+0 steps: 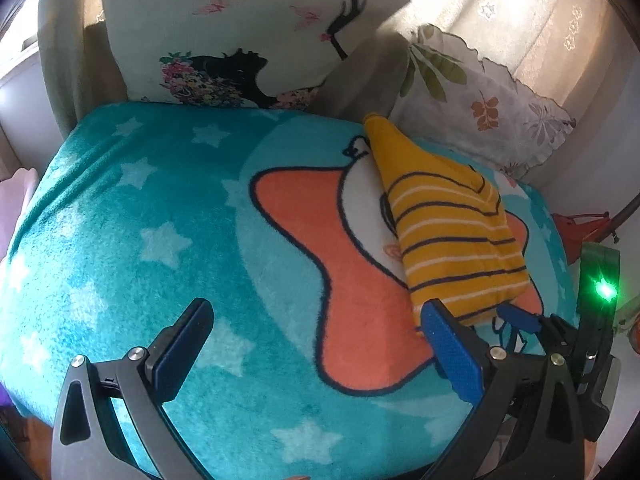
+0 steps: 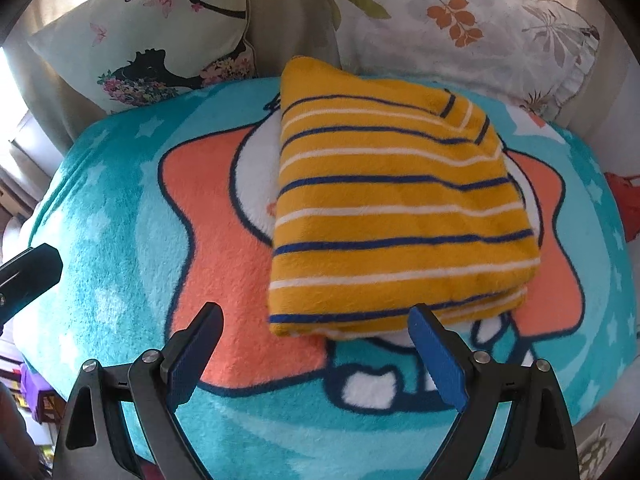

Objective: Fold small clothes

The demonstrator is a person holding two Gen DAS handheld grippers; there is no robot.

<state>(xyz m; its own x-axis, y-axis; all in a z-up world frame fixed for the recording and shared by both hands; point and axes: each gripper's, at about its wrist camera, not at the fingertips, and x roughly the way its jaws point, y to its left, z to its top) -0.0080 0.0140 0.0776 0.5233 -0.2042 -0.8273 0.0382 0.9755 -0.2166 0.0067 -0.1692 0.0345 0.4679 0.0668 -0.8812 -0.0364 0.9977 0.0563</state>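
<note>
Surface: turquoise star-print blanket | Lying on it: folded yellow striped garment | Propped behind: two pillows

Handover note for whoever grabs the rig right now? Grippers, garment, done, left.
Left gripper: open, empty, over the teal star blanket, to the left of the garment.
Right gripper: open, empty, at the garment's near edge.
Yellow striped garment: lies folded in a compact stack on the blanket, free of both grippers.
Done: the folding looks complete.
Left: perhaps tidy the slightly uneven near edge; no other clothes in view.
</note>
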